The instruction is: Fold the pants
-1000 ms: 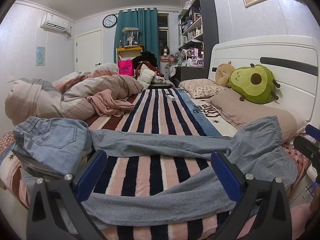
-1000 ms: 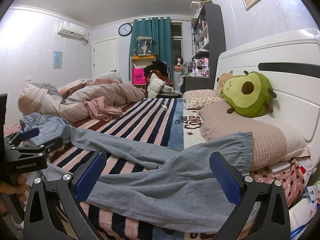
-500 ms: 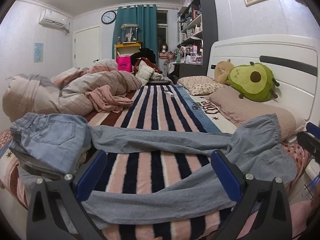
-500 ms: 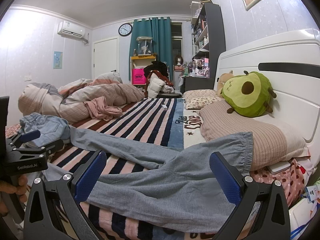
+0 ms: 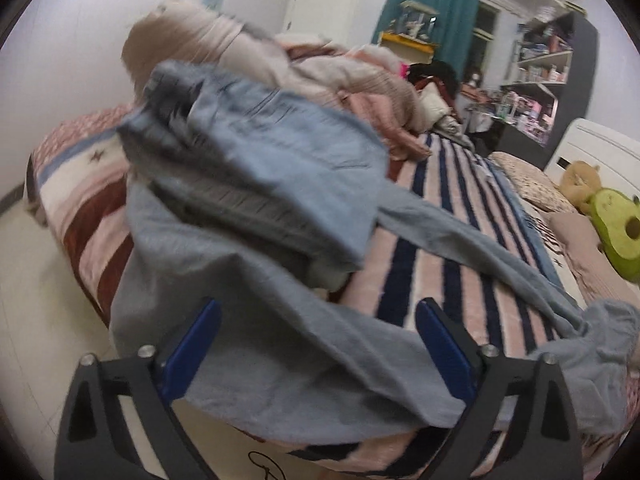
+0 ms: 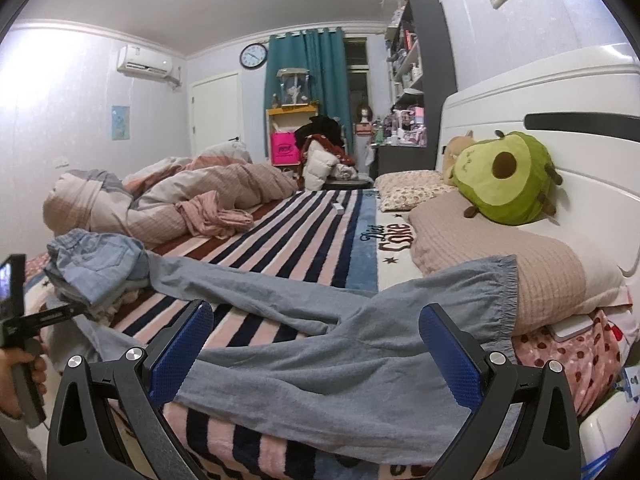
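Left gripper [image 5: 318, 344] wide open over leg end of grey pants [image 5: 304, 344]; right gripper [image 6: 316, 344] wide open above waistband end. Pants spread across striped blanket [image 6: 288, 240], denim pile [image 5: 272, 172] beside.

Grey-blue pants [image 6: 320, 344] (unfolded) across bed.

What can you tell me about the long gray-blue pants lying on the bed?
The gray-blue pants look like soft, thin cloth. They lie unfolded across the striped blanket, legs spread apart. The gathered elastic waist rests against the beige pillow. The far leg runs to a pile of folded denim clothes. Both grippers are open and neither holds the pants.
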Demonstrator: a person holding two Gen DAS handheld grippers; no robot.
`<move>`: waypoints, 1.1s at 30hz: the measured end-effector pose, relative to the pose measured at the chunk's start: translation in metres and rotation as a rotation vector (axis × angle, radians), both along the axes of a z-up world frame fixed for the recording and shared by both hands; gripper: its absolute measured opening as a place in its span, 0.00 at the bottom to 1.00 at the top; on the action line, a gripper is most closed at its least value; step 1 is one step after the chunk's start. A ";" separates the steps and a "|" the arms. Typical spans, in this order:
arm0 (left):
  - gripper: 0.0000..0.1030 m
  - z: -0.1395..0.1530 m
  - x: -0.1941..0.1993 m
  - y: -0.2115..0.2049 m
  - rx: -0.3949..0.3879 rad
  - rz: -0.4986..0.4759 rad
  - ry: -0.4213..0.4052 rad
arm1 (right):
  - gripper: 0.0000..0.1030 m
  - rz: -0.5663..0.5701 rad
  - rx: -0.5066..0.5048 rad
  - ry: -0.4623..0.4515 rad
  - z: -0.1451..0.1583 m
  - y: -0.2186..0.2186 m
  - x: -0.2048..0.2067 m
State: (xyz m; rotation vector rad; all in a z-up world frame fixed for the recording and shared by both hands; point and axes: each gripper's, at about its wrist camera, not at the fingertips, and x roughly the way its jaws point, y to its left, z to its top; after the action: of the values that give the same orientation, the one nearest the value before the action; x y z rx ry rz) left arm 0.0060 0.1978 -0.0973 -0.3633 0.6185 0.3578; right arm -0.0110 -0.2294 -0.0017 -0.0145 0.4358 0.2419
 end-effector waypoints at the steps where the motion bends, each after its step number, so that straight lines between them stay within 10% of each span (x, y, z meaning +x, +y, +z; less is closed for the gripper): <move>1: 0.84 -0.005 0.002 0.006 -0.018 -0.001 0.004 | 1.00 0.018 0.020 0.016 0.000 -0.005 0.003; 5: 0.65 -0.023 0.015 0.019 -0.081 0.010 0.011 | 1.00 0.049 0.186 0.085 -0.003 -0.028 0.019; 10: 0.05 -0.034 0.026 0.023 -0.118 -0.003 0.025 | 1.00 -0.021 0.215 0.133 -0.010 -0.063 0.041; 22: 0.01 0.059 -0.012 -0.008 0.064 -0.083 -0.275 | 1.00 -0.276 0.127 0.335 -0.050 -0.184 0.070; 33: 0.01 0.100 -0.008 -0.027 0.141 -0.115 -0.351 | 0.99 -0.151 0.404 0.588 -0.138 -0.247 0.055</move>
State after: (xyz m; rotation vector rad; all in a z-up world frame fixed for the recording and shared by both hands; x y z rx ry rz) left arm -0.0022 0.1712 0.0028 -0.2463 0.2667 0.2183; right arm 0.0441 -0.4768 -0.1394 0.4945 0.9613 0.1788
